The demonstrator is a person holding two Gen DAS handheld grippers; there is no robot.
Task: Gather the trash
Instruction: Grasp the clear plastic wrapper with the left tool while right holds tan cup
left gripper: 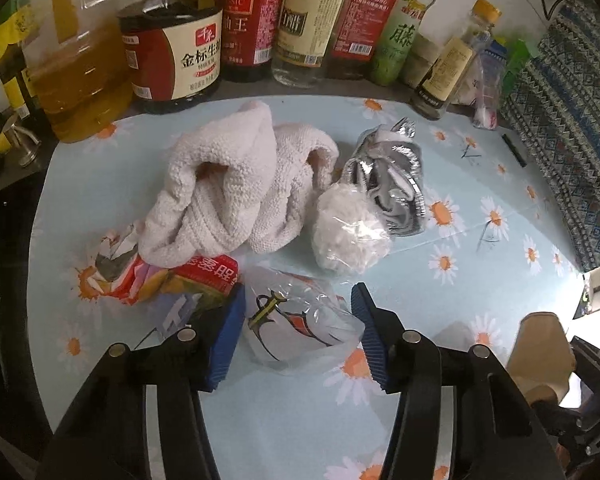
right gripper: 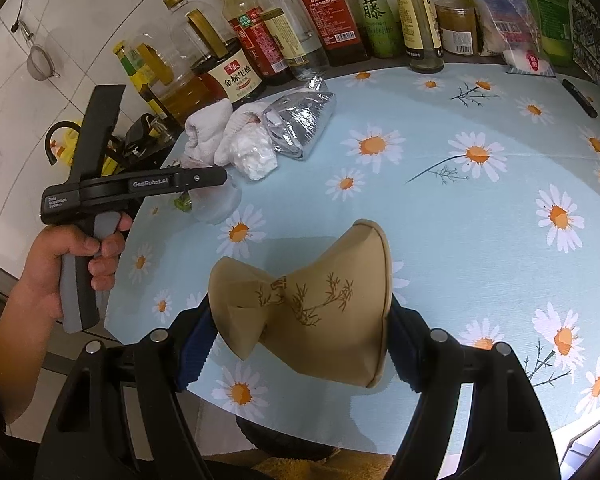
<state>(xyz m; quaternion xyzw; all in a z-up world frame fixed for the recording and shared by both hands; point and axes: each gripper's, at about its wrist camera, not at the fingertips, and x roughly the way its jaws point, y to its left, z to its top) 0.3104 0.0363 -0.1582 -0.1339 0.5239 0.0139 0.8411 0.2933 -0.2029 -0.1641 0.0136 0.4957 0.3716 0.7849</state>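
A: What do the right tongs [right gripper: 300, 344] have?

B: They are clamped on a crushed tan paper cup with a bamboo print [right gripper: 312, 304], held above the near edge of the daisy-patterned blue worktop [right gripper: 480, 216]. That grip looks firm, I'd say.

A: And the left tongs [left gripper: 298, 332]?

B: Spread wide, blue pads on either side of a clear crumpled plastic wrapper with a cartoon print [left gripper: 300, 324] lying flat on the worktop. I'd lower them until the pads straddle the bunched middle, then squeeze; thin film slips if you catch only an edge.

A: What's beyond?

B: A red snack packet [left gripper: 196, 280] touching a rumpled white towel [left gripper: 236, 184], a wad of white tissue in film [left gripper: 350, 232], a silver foil bag [left gripper: 392, 184], then sauce bottles [left gripper: 260, 20].
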